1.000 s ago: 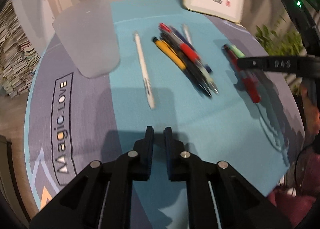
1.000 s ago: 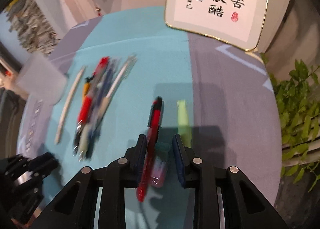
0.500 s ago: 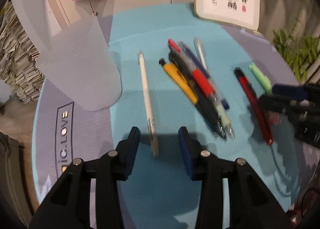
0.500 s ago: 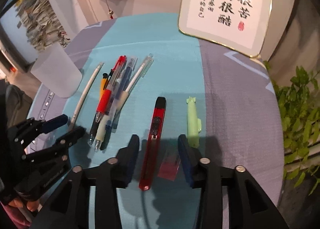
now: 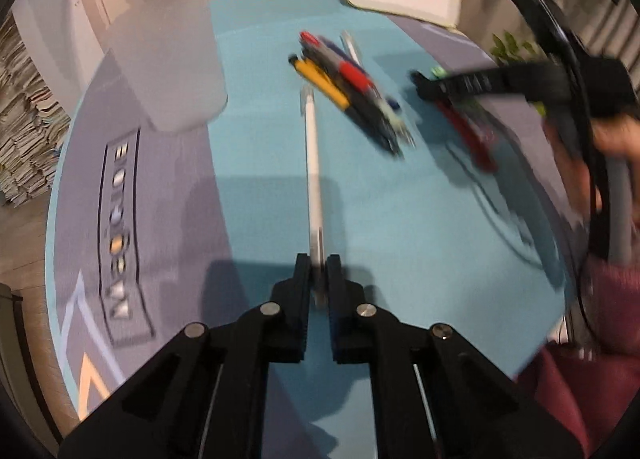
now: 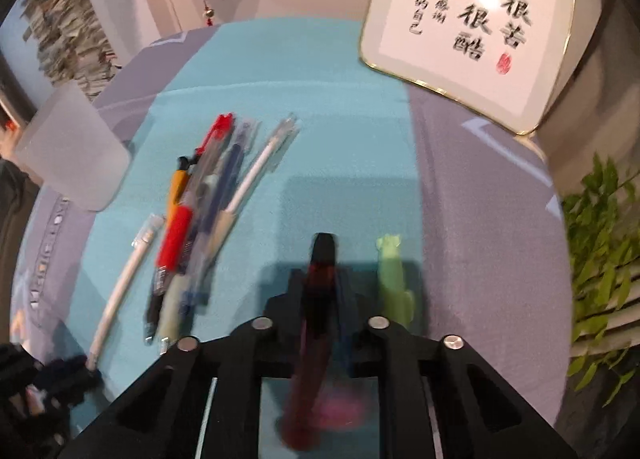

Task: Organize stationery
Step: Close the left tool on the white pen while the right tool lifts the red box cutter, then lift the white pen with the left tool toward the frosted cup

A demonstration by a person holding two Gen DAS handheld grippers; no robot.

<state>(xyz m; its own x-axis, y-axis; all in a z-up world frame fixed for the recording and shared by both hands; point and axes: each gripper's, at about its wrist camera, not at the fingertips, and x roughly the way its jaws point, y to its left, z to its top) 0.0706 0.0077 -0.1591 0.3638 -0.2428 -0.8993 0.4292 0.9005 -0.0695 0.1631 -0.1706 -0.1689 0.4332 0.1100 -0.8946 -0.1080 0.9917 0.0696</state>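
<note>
The round table's grey and turquoise printed mat (image 5: 420,239) carries a boxed label at the left of the left wrist view; here it is smeared by motion blur and cannot be read, though a second ago it read "Magic.LOVE". At the upper right of the right wrist view a gold-edged white calligraphy plaque (image 6: 476,31) bears columns of black brush characters and a small red seal.

The left gripper (image 5: 319,275), at lower centre of its view, has its black jaws closing on the near end of the slim white pen (image 5: 313,163), which runs straight up the frame from between the pads. Half a second ago those jaws stood spread with the pen's tip lying loose between them; a second ago the pen lay well ahead of them.

The right gripper (image 6: 324,291) is closing on the red and black pen-shaped cutter (image 6: 320,283), which sits blurred between its pads at lower centre. Half a second ago the jaws were wide apart around it.

A bundle of mixed pens, red, yellow, blue and clear (image 6: 200,219), lies at centre left of the right wrist view. A pale green eraser-like piece (image 6: 394,279) lies just right of the right gripper. The frosted translucent plastic cup (image 5: 164,63) stands at upper left of the left wrist view.
</note>
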